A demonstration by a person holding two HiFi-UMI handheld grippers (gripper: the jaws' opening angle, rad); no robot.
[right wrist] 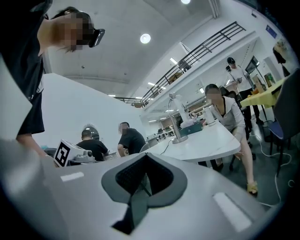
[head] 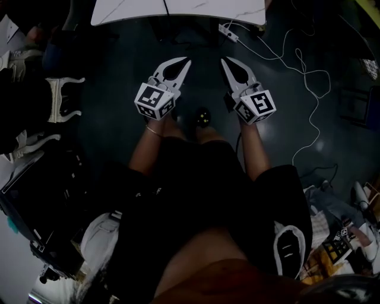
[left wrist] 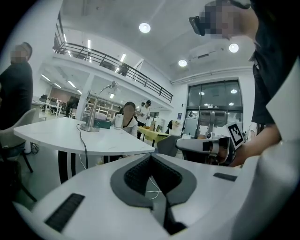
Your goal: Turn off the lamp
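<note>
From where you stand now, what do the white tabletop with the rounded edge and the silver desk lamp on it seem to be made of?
The white tabletop looks like marble or a stone-look laminate: it is smooth, with faint grey veins in the head view. The silver desk lamp is probably brushed metal: its round base and straight post have a dull grey sheen. Neither is certain from this distance.

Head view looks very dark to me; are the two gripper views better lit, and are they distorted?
Head view: underexposed; the floor is nearly black, only the table looks bright. Left gripper view: well lit, fisheye bending toward the edges; the lamp is clear. Right gripper view: equally bright, same bending, dark corners.
</note>
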